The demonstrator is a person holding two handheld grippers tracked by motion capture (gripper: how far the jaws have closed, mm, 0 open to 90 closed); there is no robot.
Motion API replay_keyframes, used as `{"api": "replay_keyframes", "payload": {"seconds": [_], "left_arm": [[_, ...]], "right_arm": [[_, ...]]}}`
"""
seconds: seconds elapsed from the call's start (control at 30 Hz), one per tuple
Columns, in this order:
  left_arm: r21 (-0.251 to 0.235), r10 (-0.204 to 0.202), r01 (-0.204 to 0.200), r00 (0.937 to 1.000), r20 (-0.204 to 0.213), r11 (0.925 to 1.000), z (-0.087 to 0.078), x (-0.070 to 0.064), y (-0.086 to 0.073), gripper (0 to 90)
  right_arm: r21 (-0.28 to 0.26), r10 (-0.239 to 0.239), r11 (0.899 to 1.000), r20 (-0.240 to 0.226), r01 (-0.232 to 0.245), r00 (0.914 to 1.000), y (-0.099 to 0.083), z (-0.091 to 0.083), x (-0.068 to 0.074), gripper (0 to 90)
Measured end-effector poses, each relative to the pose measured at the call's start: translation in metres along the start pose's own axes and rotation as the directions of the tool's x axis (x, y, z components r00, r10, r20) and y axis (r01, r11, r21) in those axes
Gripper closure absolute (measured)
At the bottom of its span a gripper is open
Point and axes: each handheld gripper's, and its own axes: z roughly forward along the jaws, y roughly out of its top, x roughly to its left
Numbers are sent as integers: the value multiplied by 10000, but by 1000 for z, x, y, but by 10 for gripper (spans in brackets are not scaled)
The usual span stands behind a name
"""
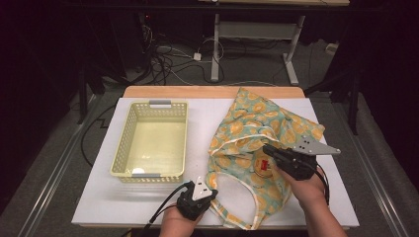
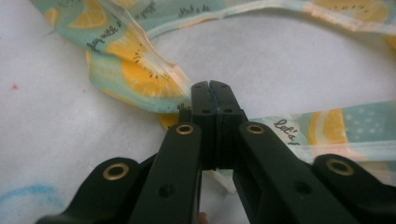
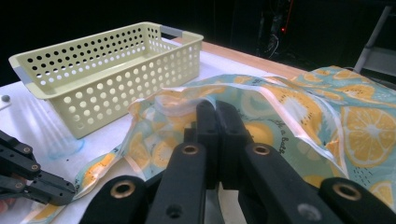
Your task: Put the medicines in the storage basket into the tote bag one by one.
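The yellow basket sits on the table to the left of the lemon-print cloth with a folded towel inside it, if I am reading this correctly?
Not quite: the yellow basket is empty, as the high view shows. It does sit on the table, left of the lemon-print cloth.

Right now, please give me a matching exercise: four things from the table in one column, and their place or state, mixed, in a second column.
Things:
1. basket
2. apron
3. left claw
4. right claw

Place or state:
A. shut on the apron's middle
B. empty, on the table's left
C. shut on the apron's strap
D. crumpled, lemon print, on the table's right

Pairs: 1-B, 2-D, 3-C, 4-A
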Motion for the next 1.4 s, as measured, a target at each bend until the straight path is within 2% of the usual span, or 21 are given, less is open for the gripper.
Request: {"api": "replay_keyframes", "payload": {"seconds": [0.13,0.23,0.3,0.33,0.47,0.53,0.6,0.8,0.93,1.23,1.4], "left_arm": [[-760,11,-16,10000,-60,9971,-6,3,5,882],[-1300,1,-6,10000,-44,9915,-13,4,10,882],[-1673,174,-185,9998,-79,9857,-17,3,11,882],[-1724,261,-274,9996,-99,9846,-18,2,11,881],[-1330,492,-479,9988,65,9900,-13,-1,7,879],[-1421,443,-397,9986,293,9891,-16,-3,7,880],[-1596,483,-434,9985,271,9862,-20,-4,10,881],[-2428,364,-336,9993,72,9695,-31,-2,23,881],[-2729,536,-530,9985,-50,9606,-33,-1,26,881],[-3526,347,-397,9992,-204,9349,-36,6,40,882],[-3922,394,-499,9986,-349,9185,-37,8,49,881]], "right_arm": [[-62,-28,10000,5,28,10000,-1,-1,-1,900],[-83,-9,10000,5,9,10000,-1,-1,-1,900],[-81,-6,10000,16,7,10000,-2,-1,-1,900],[-81,-5,10000,29,5,10000,-2,-2,-2,900],[-92,-12,10000,91,13,10000,-2,-4,-2,900],[-99,11,10000,132,-10,9999,-2,-5,-2,900],[-120,21,9999,150,-19,9999,-2,-6,-2,900],[-106,10,9999,115,-9,9999,-2,-4,-1,900],[-164,-48,9999,131,50,9999,-2,-3,0,900],[-536,-123,9985,241,136,9996,1,-6,4,900],[-672,-167,9976,314,187,9994,1,-6,5,900]]}}
